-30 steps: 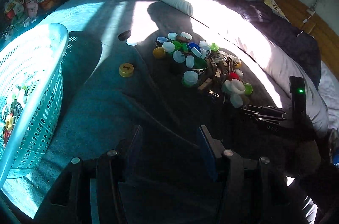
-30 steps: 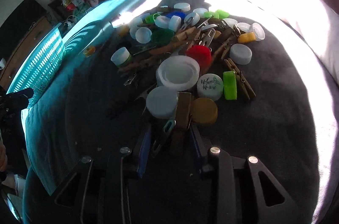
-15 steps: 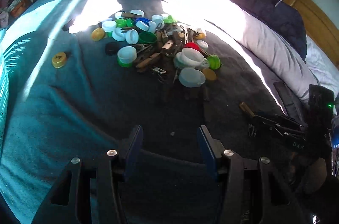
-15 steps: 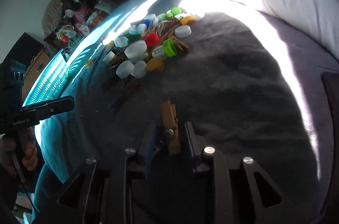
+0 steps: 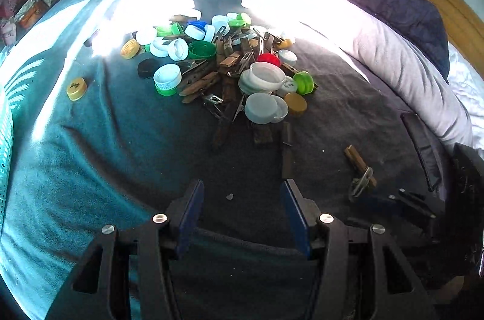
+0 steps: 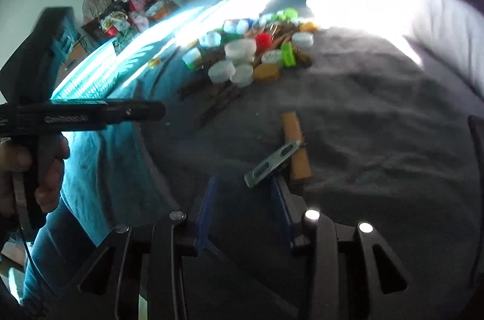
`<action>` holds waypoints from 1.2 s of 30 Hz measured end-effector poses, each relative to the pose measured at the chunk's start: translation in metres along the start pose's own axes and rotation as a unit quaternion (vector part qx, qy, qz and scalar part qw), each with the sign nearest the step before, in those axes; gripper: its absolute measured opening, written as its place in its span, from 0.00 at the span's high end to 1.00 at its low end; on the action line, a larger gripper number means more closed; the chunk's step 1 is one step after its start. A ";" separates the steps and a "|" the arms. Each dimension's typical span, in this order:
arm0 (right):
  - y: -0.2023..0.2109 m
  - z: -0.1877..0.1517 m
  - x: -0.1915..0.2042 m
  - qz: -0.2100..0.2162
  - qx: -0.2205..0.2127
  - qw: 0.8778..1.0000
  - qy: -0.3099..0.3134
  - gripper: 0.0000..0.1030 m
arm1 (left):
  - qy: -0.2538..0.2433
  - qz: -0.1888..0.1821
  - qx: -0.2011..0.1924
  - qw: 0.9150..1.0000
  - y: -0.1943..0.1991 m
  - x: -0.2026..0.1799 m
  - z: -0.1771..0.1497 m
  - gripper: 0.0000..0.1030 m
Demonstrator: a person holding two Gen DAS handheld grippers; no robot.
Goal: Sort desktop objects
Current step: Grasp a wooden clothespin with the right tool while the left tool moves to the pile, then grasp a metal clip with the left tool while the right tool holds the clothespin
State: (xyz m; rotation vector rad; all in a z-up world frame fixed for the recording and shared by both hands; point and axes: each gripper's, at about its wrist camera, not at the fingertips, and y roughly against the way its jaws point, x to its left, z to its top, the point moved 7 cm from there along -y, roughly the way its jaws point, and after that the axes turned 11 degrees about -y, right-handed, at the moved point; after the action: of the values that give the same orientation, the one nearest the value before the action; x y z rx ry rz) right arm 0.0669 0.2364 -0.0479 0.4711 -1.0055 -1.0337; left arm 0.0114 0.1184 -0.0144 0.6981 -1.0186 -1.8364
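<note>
A pile of bottle caps and wooden clothespins [image 5: 230,69] lies mid-blanket, also seen as the pile [image 6: 257,53] in the right wrist view. My left gripper [image 5: 242,193] hovers open just short of it, nothing between its blue pads. Apart from the pile, a wooden clothespin [image 6: 296,147] and a metal clip [image 6: 272,164] lie on the dark blanket. My right gripper [image 6: 243,190] stands open right behind them, pads pressing nothing. From the left wrist view, clothespin [image 5: 358,161] and clip [image 5: 361,181] lie in front of the right gripper [image 5: 399,199].
A teal perforated basket [image 5: 4,138] stands at the far left edge. A lone yellow cap [image 5: 76,88] sits left of the pile. A rolled pale duvet [image 5: 393,53] borders the blanket behind and right. A flat black slab [image 5: 423,150] lies at the right. A hand [image 6: 30,162] holds the left gripper [image 6: 157,111].
My right gripper carried the clothespin and clip away from the pile, then opened and left them on the blanket. The left gripper swung from the basket side toward the pile.
</note>
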 end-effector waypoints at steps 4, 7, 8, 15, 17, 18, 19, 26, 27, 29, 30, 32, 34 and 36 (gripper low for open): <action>0.024 0.002 0.036 0.037 -0.050 0.994 0.085 0.60 | -0.016 0.003 -0.003 1.000 0.002 -0.006 0.005 0.47; 0.038 0.009 0.005 0.017 -0.071 0.997 0.032 0.58 | -0.062 -0.004 -0.005 0.998 -0.005 -0.020 0.011 0.47; 0.043 0.014 -0.004 0.004 -0.083 0.996 0.020 0.58 | -0.090 0.000 -0.007 0.996 -0.008 -0.026 0.013 0.47; 0.023 0.019 -0.038 -0.052 -0.048 0.997 -0.019 0.67 | -0.099 -0.012 0.006 0.995 -0.022 -0.043 0.020 0.47; 0.028 0.014 -0.037 -0.045 -0.045 0.998 -0.020 0.69 | -0.104 -0.017 0.009 0.994 -0.023 -0.045 0.017 0.47; 0.032 0.013 -0.038 -0.041 -0.049 0.998 -0.022 0.69 | -0.108 -0.019 0.012 0.994 -0.024 -0.047 0.015 0.47; 0.035 0.013 -0.039 -0.040 -0.053 0.998 -0.023 0.69 | -0.113 -0.021 0.013 0.993 -0.024 -0.049 0.013 0.47; 0.005 0.027 -0.036 -0.060 -0.050 0.997 -0.004 0.69 | -0.107 -0.033 0.018 0.994 -0.032 -0.055 0.011 0.47; 0.004 0.028 -0.037 -0.066 -0.051 0.996 -0.001 0.75 | -0.104 -0.037 0.018 0.994 -0.032 -0.056 0.010 0.47; 0.007 0.030 -0.045 -0.099 -0.056 0.993 0.002 0.91 | -0.110 -0.036 0.019 0.993 -0.033 -0.060 0.010 0.47; 0.012 0.031 -0.052 -0.103 -0.060 0.993 -0.013 0.91 | -0.115 -0.035 0.018 0.993 -0.034 -0.063 0.011 0.47; 0.018 0.032 -0.066 -0.101 -0.061 0.992 -0.038 0.91 | -0.130 -0.037 0.013 0.991 -0.035 -0.071 0.014 0.47; 0.018 0.032 -0.071 -0.086 -0.058 0.993 -0.055 0.91 | -0.167 -0.045 -0.005 0.985 -0.034 -0.087 0.019 0.47; 0.017 0.033 -0.074 -0.082 -0.057 0.993 -0.061 0.91 | -0.220 -0.052 -0.025 0.974 -0.034 -0.108 0.022 0.47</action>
State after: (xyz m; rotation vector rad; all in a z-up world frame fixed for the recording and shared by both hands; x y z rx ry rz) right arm 0.0363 0.3128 -0.0530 0.4048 -1.0217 -1.2741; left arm 0.0266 0.2316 -0.0277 0.3196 -1.2296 -2.1566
